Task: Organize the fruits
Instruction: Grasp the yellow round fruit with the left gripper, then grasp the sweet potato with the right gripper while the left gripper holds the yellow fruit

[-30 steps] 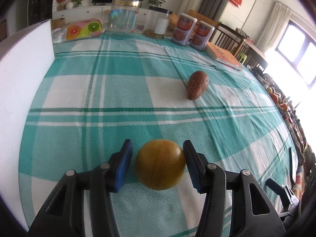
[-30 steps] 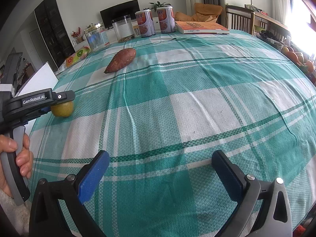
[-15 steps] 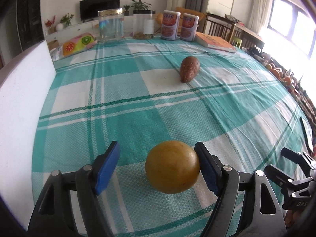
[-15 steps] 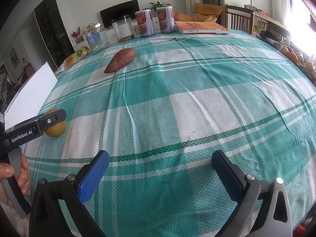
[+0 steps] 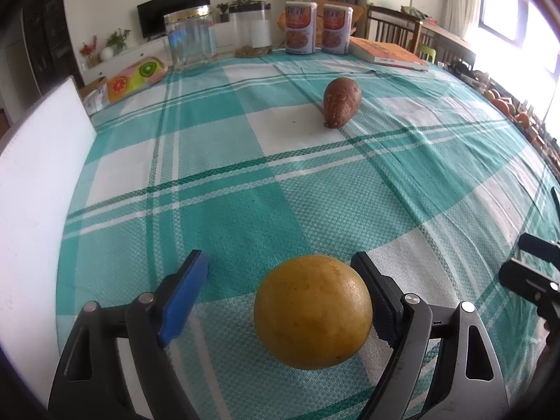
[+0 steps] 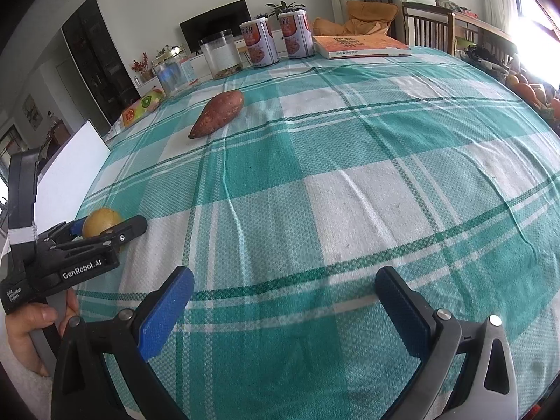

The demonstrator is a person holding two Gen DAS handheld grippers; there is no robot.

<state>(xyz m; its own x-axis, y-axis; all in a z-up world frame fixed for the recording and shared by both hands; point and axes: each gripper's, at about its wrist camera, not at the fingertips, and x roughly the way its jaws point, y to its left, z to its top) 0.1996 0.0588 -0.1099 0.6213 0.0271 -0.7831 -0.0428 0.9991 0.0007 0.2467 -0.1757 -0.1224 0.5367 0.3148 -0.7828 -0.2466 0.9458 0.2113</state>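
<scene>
Since the earlier frame the left tool [image 5: 280, 294] has widened around the orange [image 5: 312, 312]. Left view: orange on surface [image 5: 227, 161], against the right pad; sweet potato [image 5: 341, 102] beyond. Right view: right tool [image 6: 285, 311] wide, holding nothing.

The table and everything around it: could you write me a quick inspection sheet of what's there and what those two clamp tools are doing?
Surface: table under a teal-and-white checked cloth, slightly wrinkled.
Job's things: yellow round fruit near the front left corner; sweet potato lying further back.
Clutter: two clear jars, two printed cans, an orange book, a fruit-print pack, a white board at the left edge.
Grippers: left gripper open, fruit between its fingers, against the right one; right gripper open, nothing in it.
Cables: nothing seen.
Surroundings: living room with television, plants, chairs, bright window.
</scene>
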